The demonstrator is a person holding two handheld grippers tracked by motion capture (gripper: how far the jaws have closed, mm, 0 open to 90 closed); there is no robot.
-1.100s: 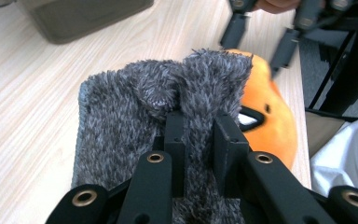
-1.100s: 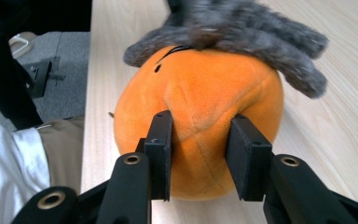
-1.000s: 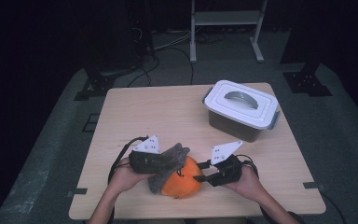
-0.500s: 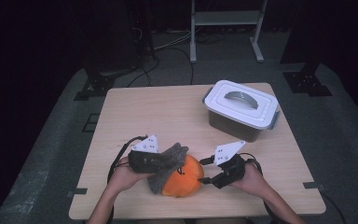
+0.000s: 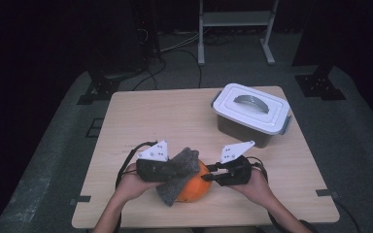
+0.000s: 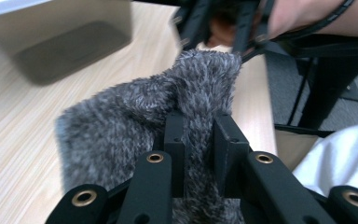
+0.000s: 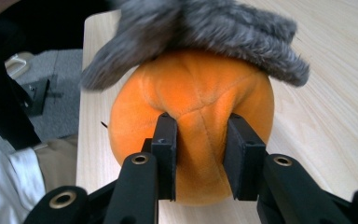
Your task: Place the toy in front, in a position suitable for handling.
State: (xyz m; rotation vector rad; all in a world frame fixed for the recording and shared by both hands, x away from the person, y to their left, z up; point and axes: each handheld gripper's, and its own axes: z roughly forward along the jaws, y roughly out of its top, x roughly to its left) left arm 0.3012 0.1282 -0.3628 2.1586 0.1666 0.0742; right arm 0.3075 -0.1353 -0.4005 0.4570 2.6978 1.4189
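An orange plush ball (image 5: pixel 197 188) sits near the table's front edge, with a grey fuzzy cloth (image 5: pixel 183 166) draped over its top. My left gripper (image 5: pixel 176 171) is shut on a fold of the grey cloth (image 6: pixel 135 116), which is pinched between its jaws (image 6: pixel 198 135). My right gripper (image 5: pixel 209 174) comes in from the right. Its jaws have just been closing and now press into the orange ball (image 7: pixel 191 93), dimpling it (image 7: pixel 200 140). The cloth (image 7: pixel 223 23) covers the ball's far side.
A grey box with a white handled lid (image 5: pixel 251 114) stands at the table's back right, also blurred in the left gripper view (image 6: pixel 60 42). The wooden table (image 5: pixel 165 116) has bare room at back and left. A metal stand (image 5: pixel 235 29) is beyond the table.
The right gripper's jaws have closed onto the orange ball. The left gripper has lifted slightly with the grey cloth, which now lies more over the ball's top.
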